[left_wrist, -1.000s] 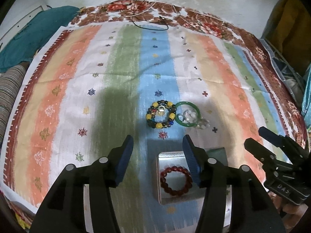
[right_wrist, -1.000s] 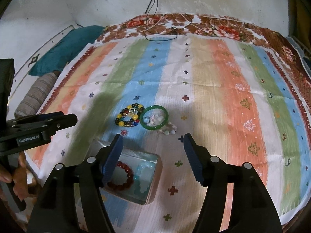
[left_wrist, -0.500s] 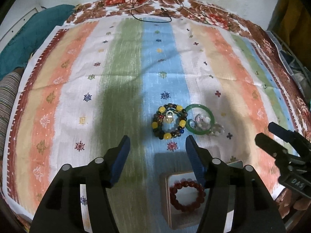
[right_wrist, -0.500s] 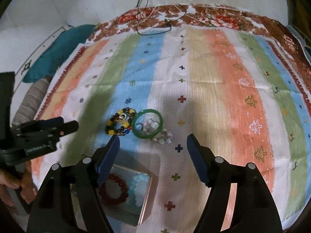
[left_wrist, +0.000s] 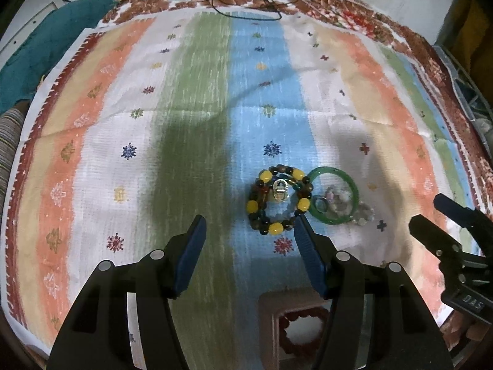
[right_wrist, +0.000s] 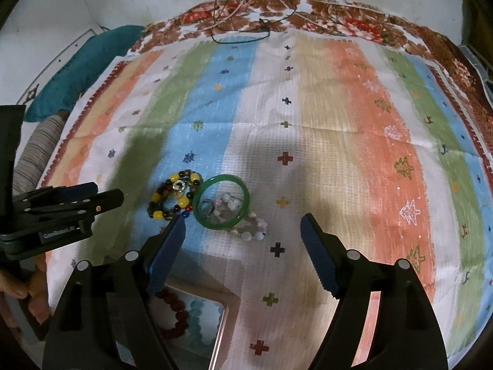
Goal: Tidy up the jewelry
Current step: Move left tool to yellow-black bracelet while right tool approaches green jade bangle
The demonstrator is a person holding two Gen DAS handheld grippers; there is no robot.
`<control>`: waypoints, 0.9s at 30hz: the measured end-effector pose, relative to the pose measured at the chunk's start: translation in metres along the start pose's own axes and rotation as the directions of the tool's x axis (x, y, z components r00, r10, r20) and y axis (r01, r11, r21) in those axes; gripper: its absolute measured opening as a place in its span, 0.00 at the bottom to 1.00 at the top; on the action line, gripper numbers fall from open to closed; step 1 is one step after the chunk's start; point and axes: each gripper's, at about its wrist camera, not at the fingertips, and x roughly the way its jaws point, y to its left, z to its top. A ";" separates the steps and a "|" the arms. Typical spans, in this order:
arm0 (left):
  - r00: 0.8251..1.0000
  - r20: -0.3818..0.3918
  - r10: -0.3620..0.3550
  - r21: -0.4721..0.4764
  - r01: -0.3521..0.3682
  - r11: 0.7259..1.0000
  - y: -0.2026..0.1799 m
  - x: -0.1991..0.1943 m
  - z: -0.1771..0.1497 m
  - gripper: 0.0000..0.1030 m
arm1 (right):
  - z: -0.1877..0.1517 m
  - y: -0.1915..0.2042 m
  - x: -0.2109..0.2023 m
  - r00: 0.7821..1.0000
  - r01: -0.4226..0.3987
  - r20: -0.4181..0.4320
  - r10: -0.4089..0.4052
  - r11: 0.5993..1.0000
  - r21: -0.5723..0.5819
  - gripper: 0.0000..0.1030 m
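Observation:
A dark and yellow bead bracelet [left_wrist: 279, 202] [right_wrist: 174, 199] with a small gold charm lies on the blue stripe. Beside it on its right lies a green bangle [left_wrist: 334, 199] [right_wrist: 222, 202] over a pale bead bracelet [right_wrist: 249, 229] and a ring [right_wrist: 205, 207]. A metal tin [left_wrist: 279, 330] [right_wrist: 203, 323] at the near edge holds a dark red bead bracelet [right_wrist: 175, 311] and a pale blue one [right_wrist: 197, 311]. My left gripper [left_wrist: 249, 228] is open just short of the yellow bracelet. My right gripper [right_wrist: 243, 226] is open above the bangle's near side.
A striped cloth [left_wrist: 215, 108] covers the surface, with a floral edge at the back and a thin black cord [left_wrist: 246, 9] across it. A teal cloth [left_wrist: 37, 49] and a striped cushion [right_wrist: 34, 154] lie at the left. Clutter stands at the right edge.
Both grippers have moved forward over the cloth toward the jewelry. The tin has slid to the bottom edge of both views. Both jaws stay open.

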 end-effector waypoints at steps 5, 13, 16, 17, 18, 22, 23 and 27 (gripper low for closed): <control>1.000 -0.017 0.017 0.010 -0.017 1.000 0.000 0.014 0.004 0.58 | 0.004 0.001 0.011 1.000 0.009 -0.021 -0.009 1.000 -0.008 0.75; 0.999 -0.038 0.023 0.012 -0.023 1.000 0.003 0.032 0.012 0.58 | 0.009 0.000 0.029 0.999 0.017 -0.051 -0.017 1.000 -0.010 0.75; 0.998 -0.051 0.022 0.007 -0.022 1.000 0.006 0.038 0.012 0.58 | 0.011 -0.004 0.037 0.997 0.024 -0.067 -0.024 1.000 0.000 0.75; 0.998 -0.054 0.016 -0.003 -0.016 1.000 0.008 0.039 0.013 0.58 | 0.011 -0.005 0.040 0.997 0.028 -0.072 -0.027 1.000 0.005 0.75; 0.998 -0.059 0.010 -0.010 -0.010 1.000 0.010 0.040 0.013 0.58 | 0.012 -0.006 0.042 0.997 0.030 -0.075 -0.029 1.000 0.008 0.75; 0.997 -0.071 0.014 -0.015 -0.015 1.000 0.012 0.048 0.015 0.58 | 0.014 -0.008 0.052 0.995 0.027 -0.093 -0.025 0.999 0.022 0.75; 0.997 -0.078 0.019 -0.009 -0.020 1.000 0.011 0.052 0.015 0.58 | 0.014 -0.008 0.054 0.995 0.028 -0.095 -0.026 0.999 0.022 0.75; 0.995 -0.091 0.045 0.023 -0.043 0.999 0.010 0.061 0.015 0.58 | 0.015 -0.007 0.060 0.994 0.035 -0.101 -0.033 0.999 0.015 0.75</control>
